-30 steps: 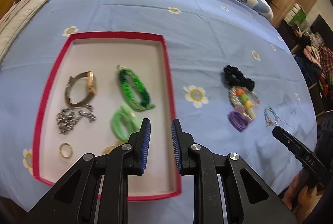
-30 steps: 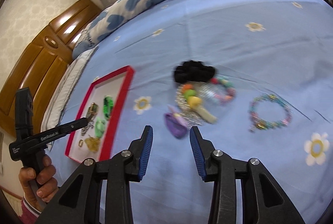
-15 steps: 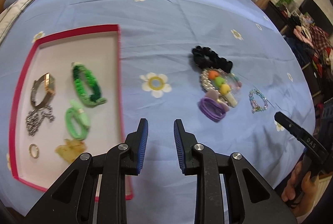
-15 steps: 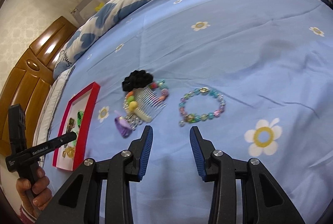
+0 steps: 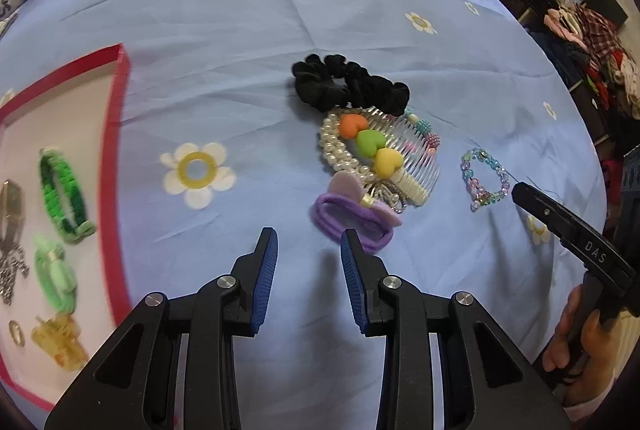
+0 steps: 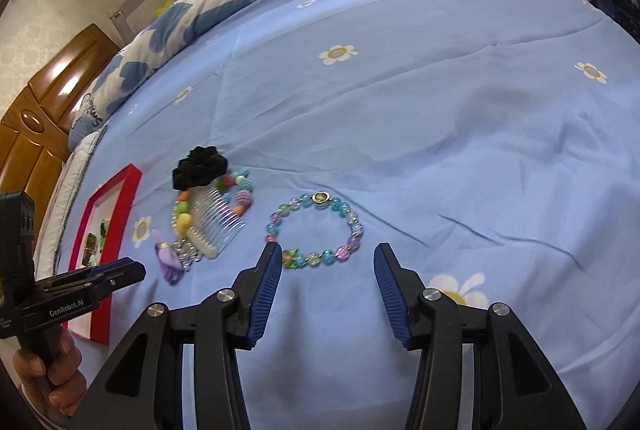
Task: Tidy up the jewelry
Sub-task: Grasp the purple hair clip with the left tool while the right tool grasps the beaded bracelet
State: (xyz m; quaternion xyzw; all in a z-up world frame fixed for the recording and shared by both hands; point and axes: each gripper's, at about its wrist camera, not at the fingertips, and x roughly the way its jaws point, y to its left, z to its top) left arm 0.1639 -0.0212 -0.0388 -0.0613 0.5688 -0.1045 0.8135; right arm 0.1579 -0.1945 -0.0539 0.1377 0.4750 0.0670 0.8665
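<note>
Beaded bracelet (image 6: pixel 316 230) lay at frame centre, just ahead of our right gripper (image 6: pixel 326 266), whose jaws stood apart and empty. Our left gripper (image 5: pixel 307 250) hovered likewise parted beside the purple hair tie (image 5: pixel 352 222).

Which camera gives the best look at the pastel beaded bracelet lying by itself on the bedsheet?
The right wrist view: the beaded bracelet lies whole and large just ahead of the open right gripper, with its round charm visible. In the left wrist view the bracelet is small near the right edge, its far side met by the other gripper's tip.
</note>
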